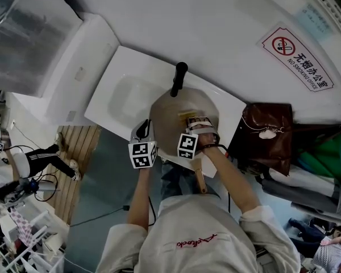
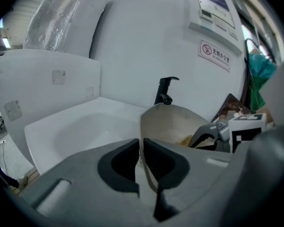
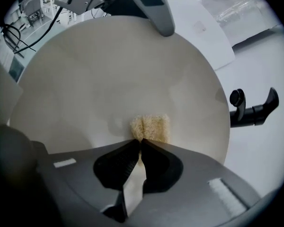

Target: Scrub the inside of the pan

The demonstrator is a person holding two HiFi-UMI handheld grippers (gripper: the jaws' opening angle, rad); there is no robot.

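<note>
A round cream pan [image 1: 179,114] is held tilted over the white sink [image 1: 120,90], with its wooden handle [image 1: 200,181] pointing toward the person. My left gripper [image 1: 143,134] is shut on the pan's rim [image 2: 143,126]; the rim stands between the left gripper's [image 2: 141,144] pads. My right gripper [image 3: 140,143] is shut on a yellow scrub sponge [image 3: 150,127], which presses against the pan's inner surface [image 3: 118,74]. In the head view the right gripper [image 1: 198,125] reaches into the pan from the near side. The sponge's rear part is hidden between the jaws.
A black faucet [image 1: 179,78] stands just behind the pan, close to its far rim [image 3: 253,110]. A brown bag [image 1: 267,134] sits right of the sink. A no-smoking sign [image 1: 298,58] hangs on the white wall. Left of the sink is a white panel [image 2: 42,93].
</note>
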